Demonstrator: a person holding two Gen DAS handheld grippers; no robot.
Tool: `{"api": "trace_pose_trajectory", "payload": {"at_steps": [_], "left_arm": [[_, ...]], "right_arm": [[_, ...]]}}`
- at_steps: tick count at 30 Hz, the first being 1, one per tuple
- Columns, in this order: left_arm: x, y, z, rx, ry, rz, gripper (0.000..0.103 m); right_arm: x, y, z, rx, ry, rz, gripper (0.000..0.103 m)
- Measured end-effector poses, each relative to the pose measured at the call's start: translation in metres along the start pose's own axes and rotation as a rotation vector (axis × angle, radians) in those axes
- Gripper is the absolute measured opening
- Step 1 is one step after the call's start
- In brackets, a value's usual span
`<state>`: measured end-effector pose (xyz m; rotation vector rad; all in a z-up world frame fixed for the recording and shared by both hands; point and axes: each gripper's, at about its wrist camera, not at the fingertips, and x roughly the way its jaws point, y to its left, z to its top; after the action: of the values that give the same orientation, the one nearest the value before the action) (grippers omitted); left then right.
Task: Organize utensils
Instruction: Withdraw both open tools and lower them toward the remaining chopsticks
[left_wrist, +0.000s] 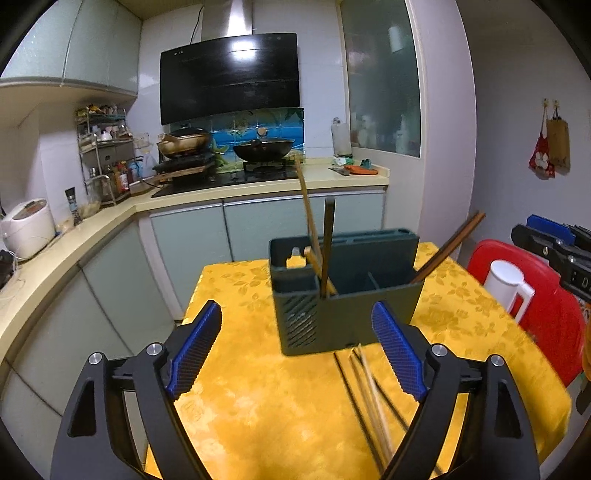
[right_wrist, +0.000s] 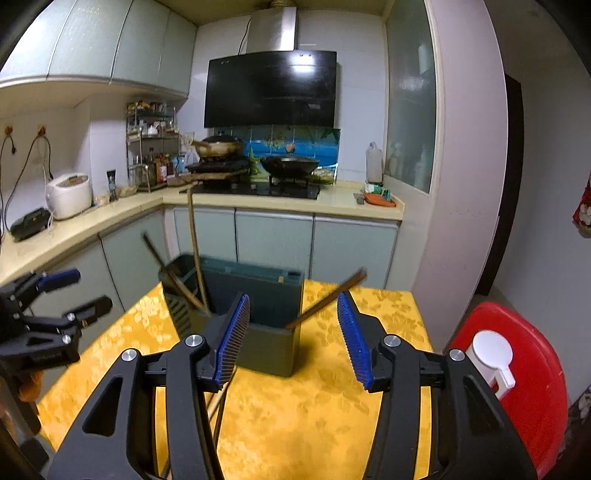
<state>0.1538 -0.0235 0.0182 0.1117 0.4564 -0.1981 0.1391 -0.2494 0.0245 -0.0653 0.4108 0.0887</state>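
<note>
A dark green utensil holder (left_wrist: 343, 295) stands on the yellow tablecloth (left_wrist: 258, 369); it also shows in the right wrist view (right_wrist: 266, 317). Light and dark chopsticks (left_wrist: 317, 236) stand in its left compartments, and a brown pair (left_wrist: 450, 247) leans out of the right one. Several loose chopsticks (left_wrist: 369, 398) lie on the cloth in front of the holder. My left gripper (left_wrist: 297, 350) is open and empty, just in front of the holder above the loose chopsticks. My right gripper (right_wrist: 293, 339) is open and empty, close to the holder's right end, near the brown pair (right_wrist: 328, 299).
A red stool (left_wrist: 543, 306) with a white jug (left_wrist: 508, 284) stands right of the table. Kitchen counter, stove with pans (left_wrist: 258, 147) and a rice cooker (left_wrist: 27, 227) lie behind. The left gripper shows at the left of the right wrist view (right_wrist: 66, 295).
</note>
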Motion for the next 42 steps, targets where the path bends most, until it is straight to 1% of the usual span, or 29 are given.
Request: {"api": "trace_pose_trajectory", "payload": {"at_steps": [4, 7, 14, 19, 23, 29, 31, 33, 38, 42], "left_arm": [[-0.005, 0.001, -0.021, -0.005, 0.017, 0.009, 0.083], [-0.005, 0.004, -0.041, -0.03, 0.053, 0.007, 0.083], [-0.008, 0.003, -0.092, -0.041, 0.124, -0.001, 0.083], [-0.01, -0.007, -0.124, -0.033, 0.154, -0.002, 0.083], [-0.011, -0.014, -0.142, -0.034, 0.183, -0.017, 0.083], [-0.012, -0.022, -0.159, -0.044, 0.224, -0.042, 0.083], [-0.012, -0.026, -0.166, -0.047, 0.239, -0.053, 0.083], [-0.012, -0.033, -0.172, -0.044, 0.254, -0.068, 0.083], [-0.011, -0.045, -0.18, -0.039, 0.27, -0.093, 0.083], [-0.007, -0.05, -0.182, -0.046, 0.286, -0.097, 0.083]], "right_arm": [[-0.003, 0.006, -0.024, 0.002, 0.027, 0.011, 0.049], [-0.006, 0.009, -0.044, 0.016, 0.046, 0.015, 0.049], [-0.012, 0.008, -0.092, 0.07, 0.114, 0.032, 0.049], [-0.015, 0.023, -0.126, 0.042, 0.159, 0.036, 0.049], [-0.014, 0.026, -0.139, 0.04, 0.181, 0.034, 0.049], [-0.014, 0.025, -0.158, 0.064, 0.197, 0.033, 0.049], [-0.013, 0.026, -0.162, 0.054, 0.206, 0.029, 0.049], [-0.012, 0.027, -0.165, 0.042, 0.209, 0.022, 0.049], [-0.01, 0.024, -0.169, 0.056, 0.219, 0.024, 0.049], [-0.009, 0.023, -0.17, 0.056, 0.225, 0.024, 0.049]]}}
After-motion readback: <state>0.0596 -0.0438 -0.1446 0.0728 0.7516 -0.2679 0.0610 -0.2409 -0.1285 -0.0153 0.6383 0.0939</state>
